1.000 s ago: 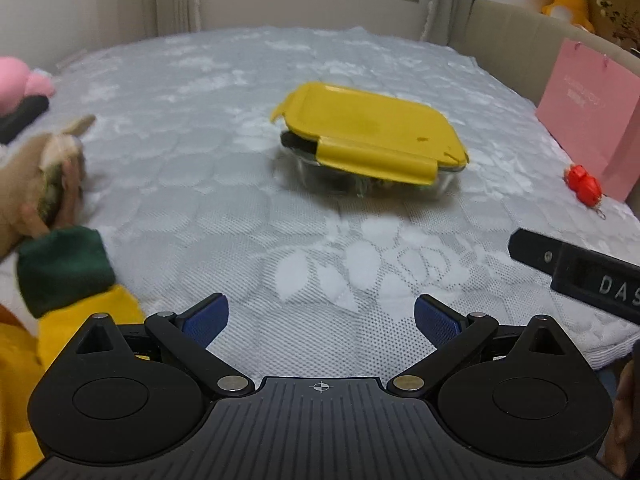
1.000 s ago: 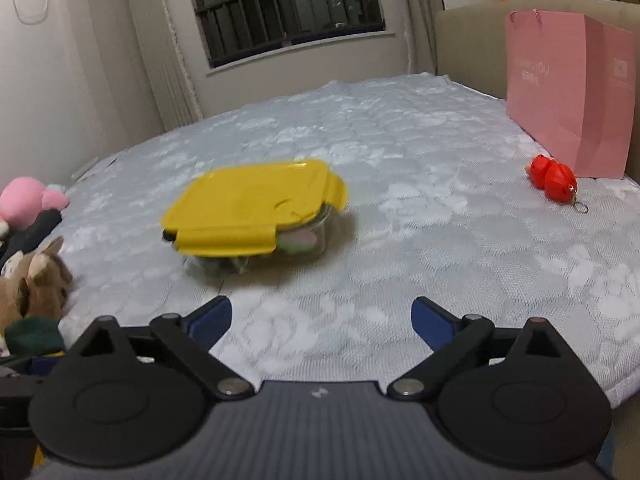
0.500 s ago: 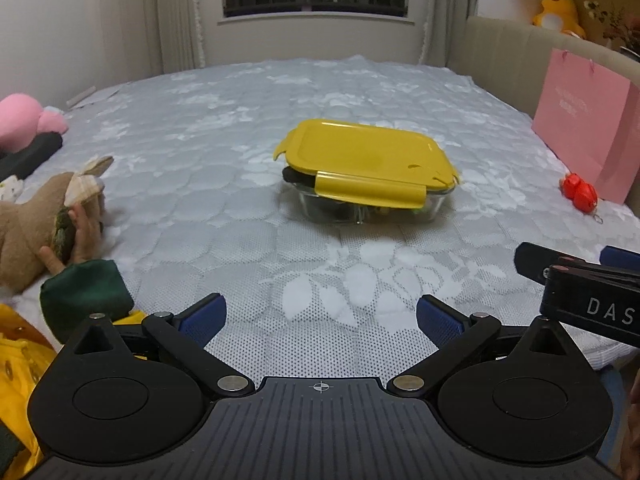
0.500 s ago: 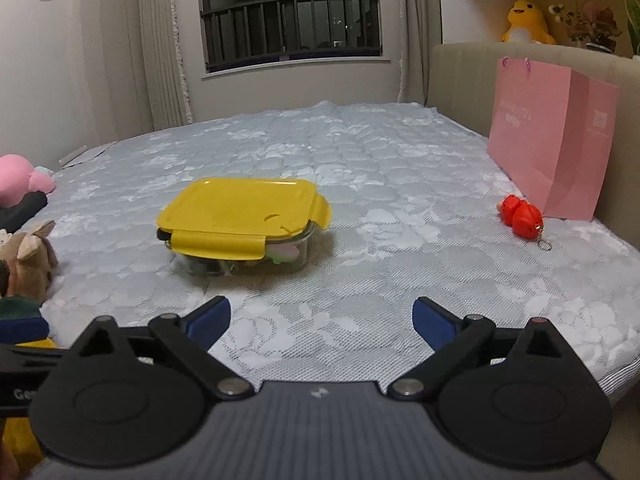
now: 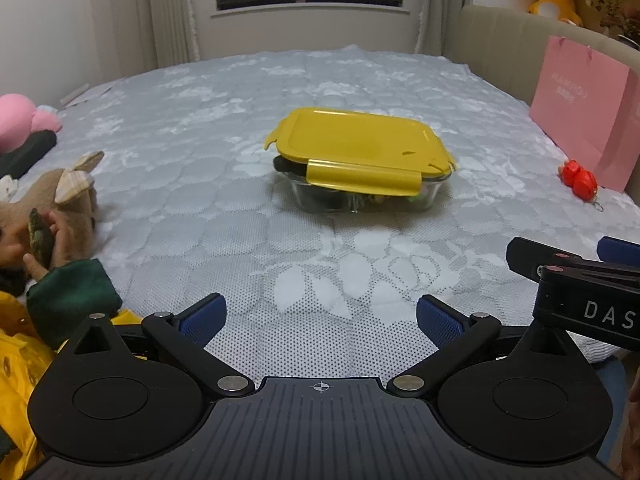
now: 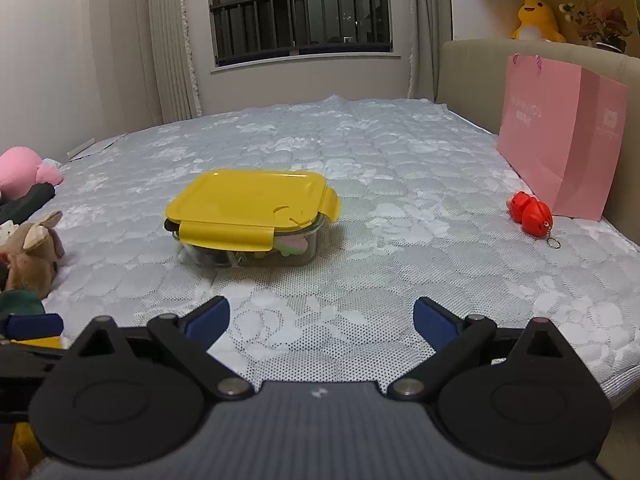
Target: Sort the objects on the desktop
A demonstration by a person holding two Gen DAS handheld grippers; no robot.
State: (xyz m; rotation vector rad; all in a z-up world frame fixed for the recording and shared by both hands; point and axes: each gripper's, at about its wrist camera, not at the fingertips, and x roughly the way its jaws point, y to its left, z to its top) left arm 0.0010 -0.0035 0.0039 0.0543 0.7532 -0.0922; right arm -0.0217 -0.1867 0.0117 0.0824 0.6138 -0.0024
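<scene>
Fingers on both the left gripper (image 5: 321,314) and right gripper (image 6: 321,316) were spread wide, holding nothing, and had backed off to the bed's near edge. The yellow-lidded glass container (image 6: 248,218) sat mid-mattress, lid resting crooked, so sorting looked nearly done. Contents behind the glass were hard to make out, honestly.

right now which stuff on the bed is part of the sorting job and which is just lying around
Part of the job:
glass container with yellow lid
red keychain toy
left claw and right claw, both open and empty

Just lying about:
pink paper bag
brown plush
pink plush
yellow duck plush
</scene>
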